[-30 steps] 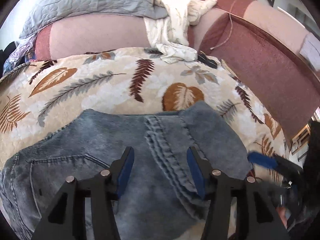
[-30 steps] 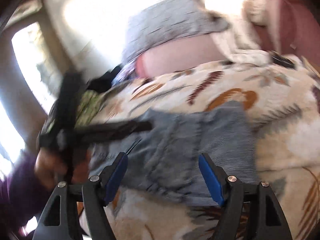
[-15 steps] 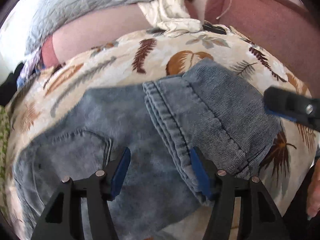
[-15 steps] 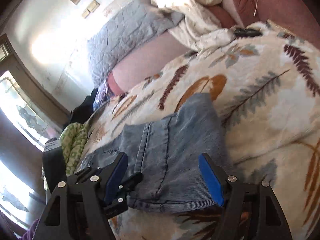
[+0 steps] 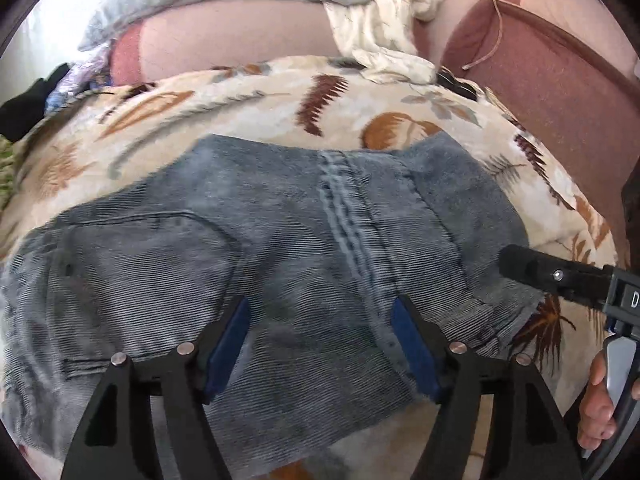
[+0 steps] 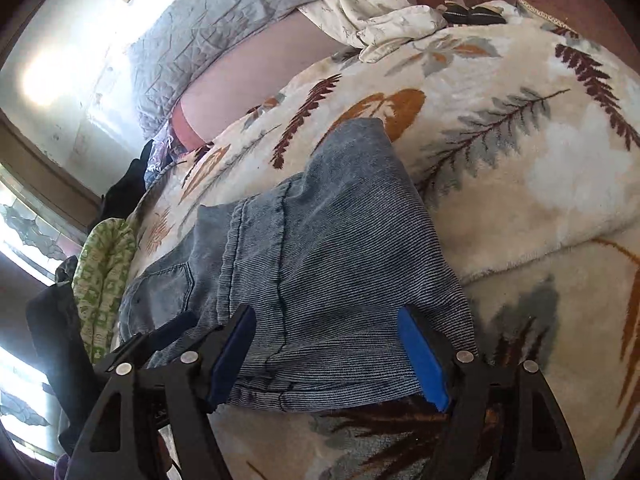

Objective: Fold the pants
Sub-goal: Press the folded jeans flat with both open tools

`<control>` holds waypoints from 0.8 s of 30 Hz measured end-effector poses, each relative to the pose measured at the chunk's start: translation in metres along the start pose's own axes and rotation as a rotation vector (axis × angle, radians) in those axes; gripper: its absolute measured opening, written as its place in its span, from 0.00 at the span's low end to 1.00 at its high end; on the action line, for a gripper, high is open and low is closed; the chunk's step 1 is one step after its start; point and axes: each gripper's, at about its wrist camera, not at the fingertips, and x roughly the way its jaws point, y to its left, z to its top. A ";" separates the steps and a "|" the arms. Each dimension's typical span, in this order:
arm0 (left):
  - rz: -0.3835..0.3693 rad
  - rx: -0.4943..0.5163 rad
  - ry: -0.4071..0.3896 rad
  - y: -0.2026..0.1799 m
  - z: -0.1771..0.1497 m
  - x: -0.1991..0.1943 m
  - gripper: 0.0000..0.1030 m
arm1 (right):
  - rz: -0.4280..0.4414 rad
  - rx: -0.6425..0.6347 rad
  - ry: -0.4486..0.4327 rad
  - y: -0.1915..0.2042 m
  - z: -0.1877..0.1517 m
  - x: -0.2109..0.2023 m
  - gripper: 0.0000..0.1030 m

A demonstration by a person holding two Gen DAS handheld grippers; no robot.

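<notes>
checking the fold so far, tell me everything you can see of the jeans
The jeans are faded blue-grey denim, folded into a flat wide bundle on the leaf-print blanket. A back pocket shows at the left, and a thick stitched seam runs down the middle beside an overlapping layer. Both grippers hang over the near edge with jaws apart, gripping nothing.

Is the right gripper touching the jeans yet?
Cannot tell. In the right wrist view the right gripper straddles the folded jeans with jaws wide, but no gap or contact at the pads shows plainly.
</notes>
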 end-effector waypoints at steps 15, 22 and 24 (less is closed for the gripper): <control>0.361 -0.113 -0.107 0.073 -0.043 -0.075 0.76 | -0.392 -0.279 0.012 0.050 -0.019 0.029 0.80; 0.411 -0.125 -0.091 0.088 -0.064 -0.076 0.76 | -0.507 -0.323 -0.008 0.055 -0.026 0.035 0.87; 0.405 -0.135 -0.090 0.092 -0.067 -0.077 0.76 | -0.526 -0.332 -0.022 0.057 -0.027 0.034 0.87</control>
